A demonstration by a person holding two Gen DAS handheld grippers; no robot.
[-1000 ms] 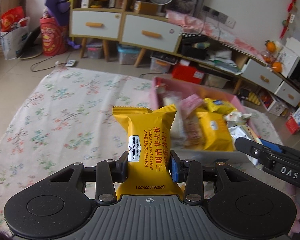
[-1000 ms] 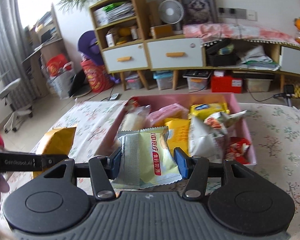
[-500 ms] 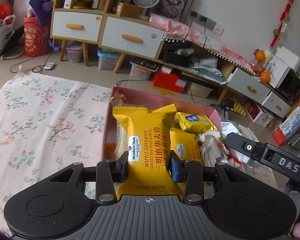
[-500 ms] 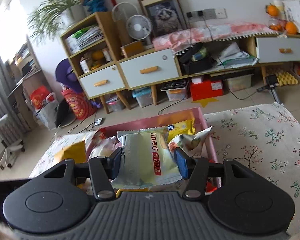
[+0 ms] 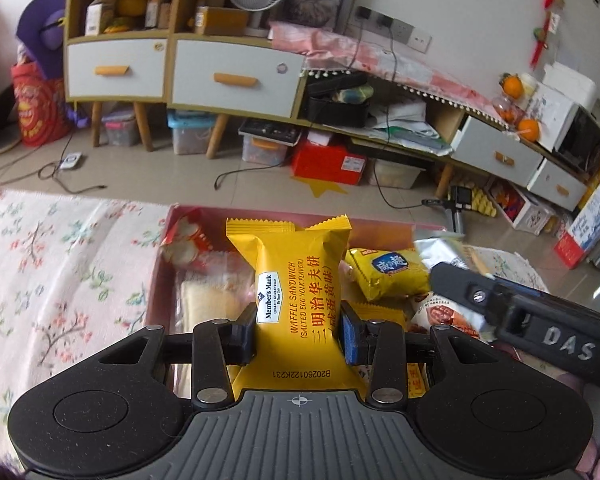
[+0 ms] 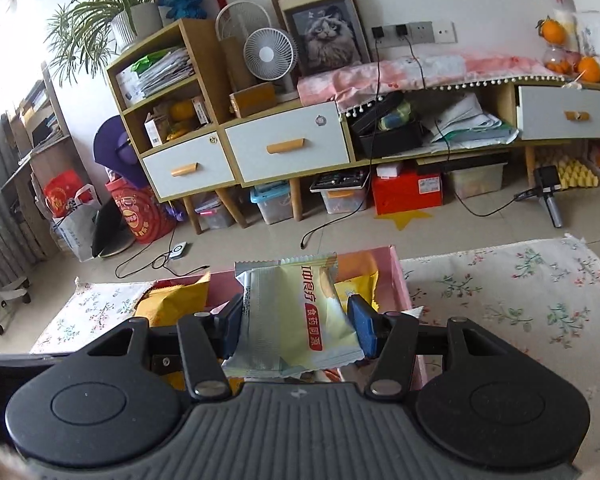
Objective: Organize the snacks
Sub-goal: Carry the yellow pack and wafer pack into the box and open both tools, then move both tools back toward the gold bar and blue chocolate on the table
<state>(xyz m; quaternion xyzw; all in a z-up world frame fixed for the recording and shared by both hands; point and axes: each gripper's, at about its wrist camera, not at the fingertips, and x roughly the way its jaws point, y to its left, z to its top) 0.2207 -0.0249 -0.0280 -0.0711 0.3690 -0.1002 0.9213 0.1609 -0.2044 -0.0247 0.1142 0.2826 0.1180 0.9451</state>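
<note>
My left gripper (image 5: 298, 334) is shut on a yellow waffle sandwich packet (image 5: 296, 280) and holds it above the pink snack box (image 5: 172, 216), which holds several snack packets. My right gripper (image 6: 296, 326) is shut on a pale green and silver snack packet (image 6: 296, 316) above the same pink box (image 6: 400, 276). The right gripper's black body shows at the right of the left wrist view (image 5: 540, 320). The yellow packet also shows in the right wrist view (image 6: 176, 300).
The box stands on a floral cloth (image 5: 52, 264) that spreads to both sides (image 6: 520, 292). Beyond the table edge is tiled floor (image 5: 160, 176) with cables, storage bins and a long low cabinet (image 6: 288, 144).
Both grippers have moved forward over the pink box, each still holding its packet. The box now lies right under them.
</note>
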